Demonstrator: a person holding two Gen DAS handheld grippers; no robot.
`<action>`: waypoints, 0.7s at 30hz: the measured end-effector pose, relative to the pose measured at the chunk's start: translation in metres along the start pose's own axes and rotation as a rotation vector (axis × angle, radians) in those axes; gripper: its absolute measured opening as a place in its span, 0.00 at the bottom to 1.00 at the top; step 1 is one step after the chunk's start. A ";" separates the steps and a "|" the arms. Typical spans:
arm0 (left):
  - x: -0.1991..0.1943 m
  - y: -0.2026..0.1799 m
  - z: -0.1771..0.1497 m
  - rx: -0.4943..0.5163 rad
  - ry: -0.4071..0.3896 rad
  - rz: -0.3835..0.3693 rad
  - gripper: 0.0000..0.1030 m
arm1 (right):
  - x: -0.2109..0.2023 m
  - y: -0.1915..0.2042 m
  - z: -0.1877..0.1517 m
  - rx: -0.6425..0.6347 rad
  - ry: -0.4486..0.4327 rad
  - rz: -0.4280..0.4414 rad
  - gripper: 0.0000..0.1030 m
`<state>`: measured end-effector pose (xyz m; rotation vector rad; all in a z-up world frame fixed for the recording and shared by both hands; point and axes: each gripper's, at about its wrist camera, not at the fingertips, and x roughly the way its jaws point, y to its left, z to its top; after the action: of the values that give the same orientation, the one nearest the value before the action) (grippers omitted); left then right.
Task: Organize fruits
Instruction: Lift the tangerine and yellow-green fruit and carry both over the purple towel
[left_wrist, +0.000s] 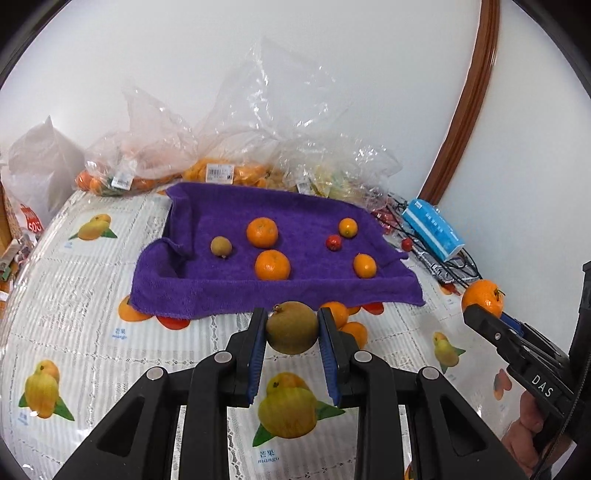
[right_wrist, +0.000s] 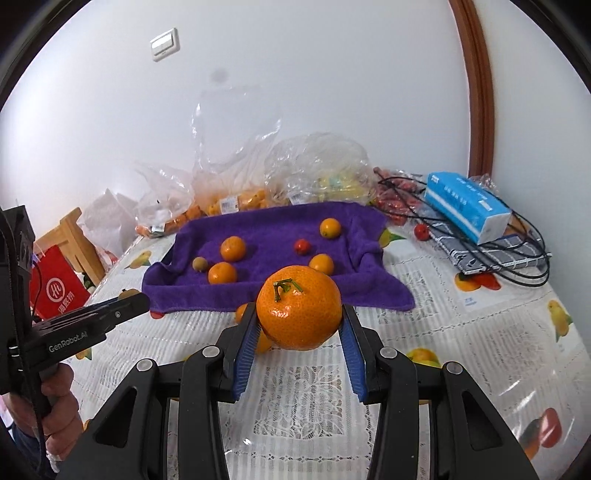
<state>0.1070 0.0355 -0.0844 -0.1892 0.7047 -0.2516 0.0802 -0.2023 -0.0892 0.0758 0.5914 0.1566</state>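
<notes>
Both claws loaded. Left gripper (left_wrist: 291, 326) clamped on a brown-green fruit (left_wrist: 291, 328); right gripper (right_wrist: 299, 317) clamped on a tangerine (right_wrist: 299, 308). Purple towel (left_wrist: 295, 288) lies straight ahead of both, beyond the fingertips, left one seemingly nearer.

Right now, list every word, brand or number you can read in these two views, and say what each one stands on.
"DAS": on the right tongs' black body.
"GenRobot.AI": on the left tongs' black body.
"mango", under two Chinese characters: printed on the tablecloth beneath a fruit picture.
Red bag: white logo and Chinese characters, too blurred to read.
Price labels on the plastic fruit bags: barcodes, too small.
Blue tissue pack: print too small.
</notes>
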 end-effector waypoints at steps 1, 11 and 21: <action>-0.003 -0.001 0.001 0.000 -0.006 0.001 0.25 | -0.003 0.000 0.001 0.002 -0.004 -0.003 0.42; -0.021 0.000 0.007 -0.006 -0.034 0.022 0.25 | -0.021 -0.003 0.011 0.020 -0.032 -0.024 0.42; -0.038 0.001 0.012 -0.011 -0.066 0.040 0.25 | -0.031 0.007 0.020 0.014 -0.048 -0.002 0.42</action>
<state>0.0875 0.0484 -0.0521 -0.1927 0.6440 -0.2025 0.0648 -0.2013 -0.0548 0.0924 0.5449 0.1481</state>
